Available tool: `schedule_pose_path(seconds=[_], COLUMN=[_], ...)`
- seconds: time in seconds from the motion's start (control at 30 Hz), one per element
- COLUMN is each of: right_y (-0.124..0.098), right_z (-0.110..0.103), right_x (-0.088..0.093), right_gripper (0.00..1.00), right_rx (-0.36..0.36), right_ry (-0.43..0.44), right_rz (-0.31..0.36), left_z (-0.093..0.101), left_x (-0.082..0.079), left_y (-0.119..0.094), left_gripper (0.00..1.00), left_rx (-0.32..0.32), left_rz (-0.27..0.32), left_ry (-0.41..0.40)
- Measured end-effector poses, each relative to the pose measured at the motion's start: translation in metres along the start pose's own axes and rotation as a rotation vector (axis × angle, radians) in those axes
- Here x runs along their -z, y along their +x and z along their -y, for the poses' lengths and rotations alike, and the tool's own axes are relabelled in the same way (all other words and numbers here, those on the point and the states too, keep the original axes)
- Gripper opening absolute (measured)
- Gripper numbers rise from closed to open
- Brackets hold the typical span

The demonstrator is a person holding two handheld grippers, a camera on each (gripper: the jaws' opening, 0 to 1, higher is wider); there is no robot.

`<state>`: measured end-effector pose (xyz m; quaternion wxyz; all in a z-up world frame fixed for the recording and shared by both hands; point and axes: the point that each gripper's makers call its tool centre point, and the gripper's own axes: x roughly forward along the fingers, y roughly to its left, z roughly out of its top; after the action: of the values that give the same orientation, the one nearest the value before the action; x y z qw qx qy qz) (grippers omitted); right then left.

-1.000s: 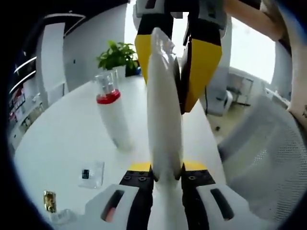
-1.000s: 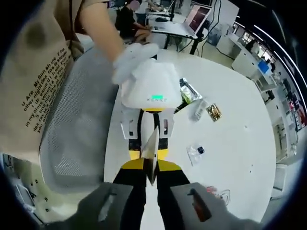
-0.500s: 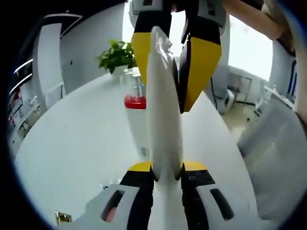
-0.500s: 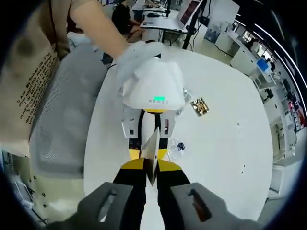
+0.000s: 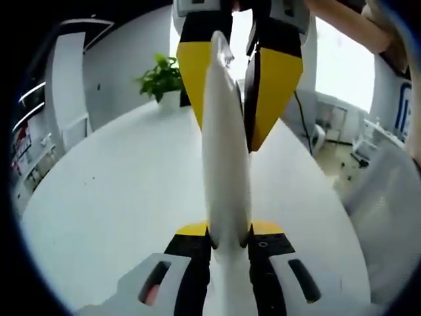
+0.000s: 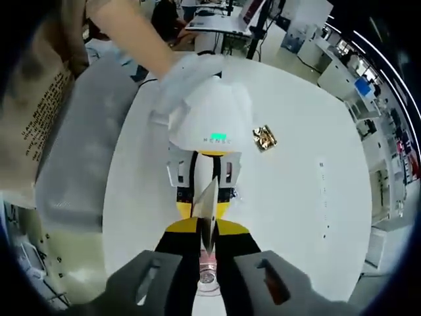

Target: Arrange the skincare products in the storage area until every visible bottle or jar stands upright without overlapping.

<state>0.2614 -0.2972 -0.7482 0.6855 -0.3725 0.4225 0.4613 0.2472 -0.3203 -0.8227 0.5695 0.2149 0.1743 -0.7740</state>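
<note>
I pinch a white tube between both tongs above the round white table: my left gripper clamps its lower end, my right gripper its crimped top at 12 o'clock. A potted plant stands at 11 o'clock.

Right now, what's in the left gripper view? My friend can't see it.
A white tube is pinched at both ends, by the left gripper below and the right gripper above. Behind them are a white table and a plant.
</note>
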Motion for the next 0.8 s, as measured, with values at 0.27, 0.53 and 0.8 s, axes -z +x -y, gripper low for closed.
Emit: schedule_pose_path(seconds=[0.27,0.53,0.8], right_y=[-0.0023,-0.0024,-0.0021], right_z=[0.0008,0.0010,0.0016], right_x=[0.0023,0.0027,0.0039], right_gripper=[0.07,0.07,0.07], right_rx=[0.002,-0.002,-0.002], right_ry=[0.002,0.006,0.006], right_rz=[-0.011,-0.007,-0.007], left_z=[-0.0063,-0.0068,-0.0091], left_x=[-0.0024,-0.0018,0.0007], left_y=[0.0035,0.0049,0.0078], left_gripper=[0.18,0.18,0.18], left_rx=[-0.009,-0.005,-0.006], left_rz=[0.007,0.006,0.006], left_ry=[-0.007,-0.006,-0.010])
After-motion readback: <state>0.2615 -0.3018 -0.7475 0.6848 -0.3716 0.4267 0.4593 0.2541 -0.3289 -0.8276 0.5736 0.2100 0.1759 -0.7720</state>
